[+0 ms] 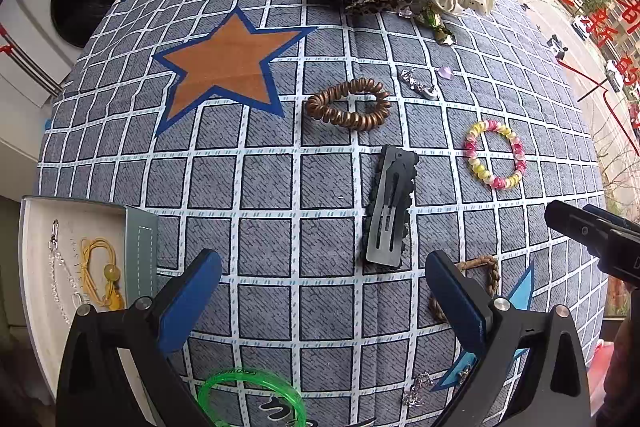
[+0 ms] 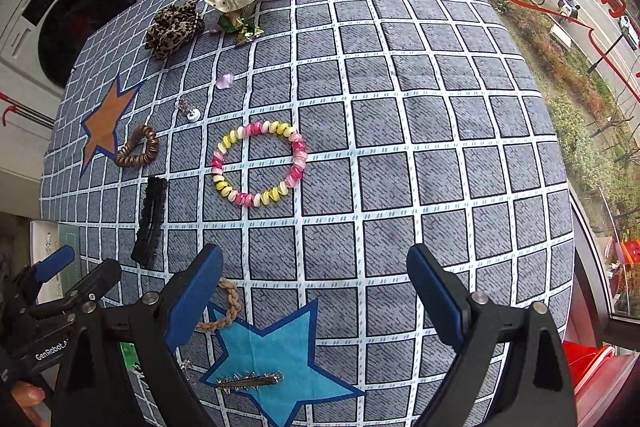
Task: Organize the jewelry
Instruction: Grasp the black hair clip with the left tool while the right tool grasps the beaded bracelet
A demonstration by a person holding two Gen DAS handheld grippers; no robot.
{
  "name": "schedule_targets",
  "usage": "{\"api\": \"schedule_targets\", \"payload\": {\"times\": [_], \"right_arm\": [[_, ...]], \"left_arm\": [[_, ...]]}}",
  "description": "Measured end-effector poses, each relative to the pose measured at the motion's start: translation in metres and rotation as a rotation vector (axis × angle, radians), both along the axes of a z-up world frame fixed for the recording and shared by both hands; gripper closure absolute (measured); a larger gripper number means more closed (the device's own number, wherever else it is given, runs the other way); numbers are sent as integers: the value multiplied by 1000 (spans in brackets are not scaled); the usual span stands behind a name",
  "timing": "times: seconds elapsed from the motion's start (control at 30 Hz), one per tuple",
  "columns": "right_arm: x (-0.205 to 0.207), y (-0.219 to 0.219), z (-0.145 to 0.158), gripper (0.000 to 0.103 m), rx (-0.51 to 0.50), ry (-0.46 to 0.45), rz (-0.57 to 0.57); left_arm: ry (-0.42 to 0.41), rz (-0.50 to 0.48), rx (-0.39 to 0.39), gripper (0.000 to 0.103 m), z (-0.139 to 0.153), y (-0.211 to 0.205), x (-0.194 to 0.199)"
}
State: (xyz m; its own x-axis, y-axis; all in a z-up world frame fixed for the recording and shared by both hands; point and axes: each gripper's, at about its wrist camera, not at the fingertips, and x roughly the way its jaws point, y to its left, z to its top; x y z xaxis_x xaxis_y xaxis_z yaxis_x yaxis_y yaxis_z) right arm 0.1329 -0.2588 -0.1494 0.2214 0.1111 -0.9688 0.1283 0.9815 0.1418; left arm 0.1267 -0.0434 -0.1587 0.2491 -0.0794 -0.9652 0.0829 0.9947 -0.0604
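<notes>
At the far left I see the tray (image 1: 76, 215) hanging at the bench (image 1: 280, 187) edge, already holding a silver chain (image 1: 60, 267) and a yellow cord (image 1: 100, 267), so I judge it the collecting spot. Right of the tray, my left gripper (image 1: 320, 291) hovers with jaws apart and empty; the black clip (image 1: 390, 207) lies just beyond them, nearer the right jaw. Further right of the tray, the braided band (image 2: 228, 307) sits beside my right gripper's (image 2: 316, 283) left jaw, those jaws also wide and empty. The pink-yellow coil (image 2: 260, 165) rests well ahead of them, farthest from the tray.
</notes>
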Motion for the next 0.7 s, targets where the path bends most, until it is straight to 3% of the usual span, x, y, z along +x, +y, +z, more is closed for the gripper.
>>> {"api": "schedule_targets", "payload": {"times": [0.3, 0.37, 0.43, 0.53, 0.7], "right_arm": [[32, -1, -17, 9, -17, -6, 35], [37, 0, -21, 10, -21, -4, 41], [40, 1, -25, 11, -26, -6, 51], [43, 5, -30, 20, -41, -6, 76], [47, 19, -36, 25, -113, -17, 128]], "left_arm": [[-5, -30, 39, 0, -20, -22, 16], [-1, -31, 44, 7, -23, -23, 18], [3, -35, 54, 7, -27, -24, 21], [6, -50, 71, 17, -30, -27, 26], [0, -59, 70, 18, -30, -32, 24]]}}
